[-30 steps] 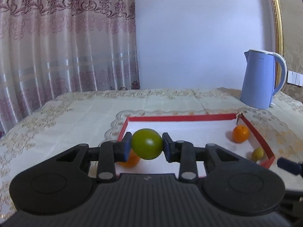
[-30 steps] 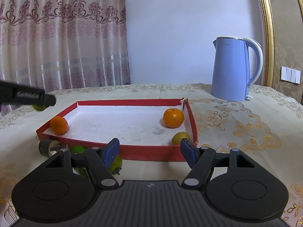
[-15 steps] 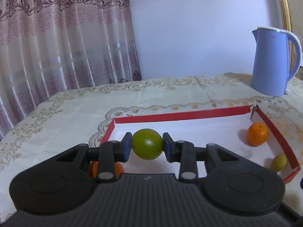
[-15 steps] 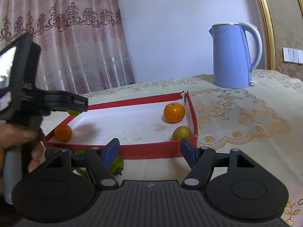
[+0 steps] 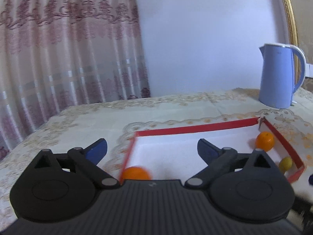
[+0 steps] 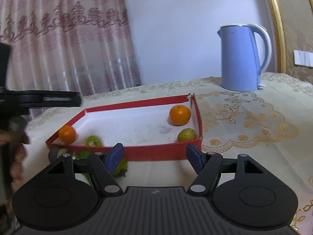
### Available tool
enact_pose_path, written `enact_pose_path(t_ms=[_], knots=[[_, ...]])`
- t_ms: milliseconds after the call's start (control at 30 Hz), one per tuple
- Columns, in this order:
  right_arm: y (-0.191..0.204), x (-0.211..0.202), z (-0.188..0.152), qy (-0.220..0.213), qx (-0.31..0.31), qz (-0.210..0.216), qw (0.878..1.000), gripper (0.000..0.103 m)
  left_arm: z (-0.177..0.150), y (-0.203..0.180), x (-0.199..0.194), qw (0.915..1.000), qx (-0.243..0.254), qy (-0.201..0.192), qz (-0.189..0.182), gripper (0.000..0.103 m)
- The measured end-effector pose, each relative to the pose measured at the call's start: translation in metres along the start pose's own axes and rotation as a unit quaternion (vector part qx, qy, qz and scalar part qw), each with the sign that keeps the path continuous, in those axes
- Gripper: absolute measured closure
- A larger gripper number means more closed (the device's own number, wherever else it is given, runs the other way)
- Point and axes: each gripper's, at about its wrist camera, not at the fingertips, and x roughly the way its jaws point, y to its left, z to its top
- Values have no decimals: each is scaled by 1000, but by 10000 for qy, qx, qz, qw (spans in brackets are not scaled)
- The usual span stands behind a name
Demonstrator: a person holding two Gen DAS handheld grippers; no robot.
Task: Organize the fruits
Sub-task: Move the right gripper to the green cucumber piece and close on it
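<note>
Just inside the red tray's [image 6: 162, 152] near wall at seven o'clock lay a blurred, seemingly green fruit [image 6: 94, 141]; the left gripper [image 5: 152, 148], freshly spread, held nothing, white floor open beyond.

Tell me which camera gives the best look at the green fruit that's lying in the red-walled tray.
The right wrist view. There the round green fruit lies, slightly blurred, on the white floor of the red-walled tray, beside an orange near the tray's left corner. The left wrist view does not show it; the open left gripper has nothing between its fingers.
</note>
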Motion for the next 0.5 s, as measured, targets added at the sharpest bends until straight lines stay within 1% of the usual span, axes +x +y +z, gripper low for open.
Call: enact_pose_path(t_ms=[67, 133, 267, 367, 467, 500], knots=[[4, -4, -2, -3, -184, 161, 9997, 33, -9, 23, -13, 9999, -159, -2, 67, 3], [13, -9, -4, -28, -438, 430, 9981, 33, -20, 45, -24, 9994, -294, 49, 166, 2], [41, -10, -8, 9, -935, 595, 9938, 33, -41, 77, -37, 9981, -431, 101, 417, 2], [57, -5, -9, 134, -1126, 720, 9909, 33, -52, 91, -43, 9977, -485, 125, 463, 2], [70, 0, -10, 220, -1293, 742, 9886, 33, -61, 103, -44, 9973, -551, 155, 469, 2], [73, 2, -10, 256, -1342, 748, 9878, 38, -62, 106, -43, 9971, -592, 174, 455, 2]])
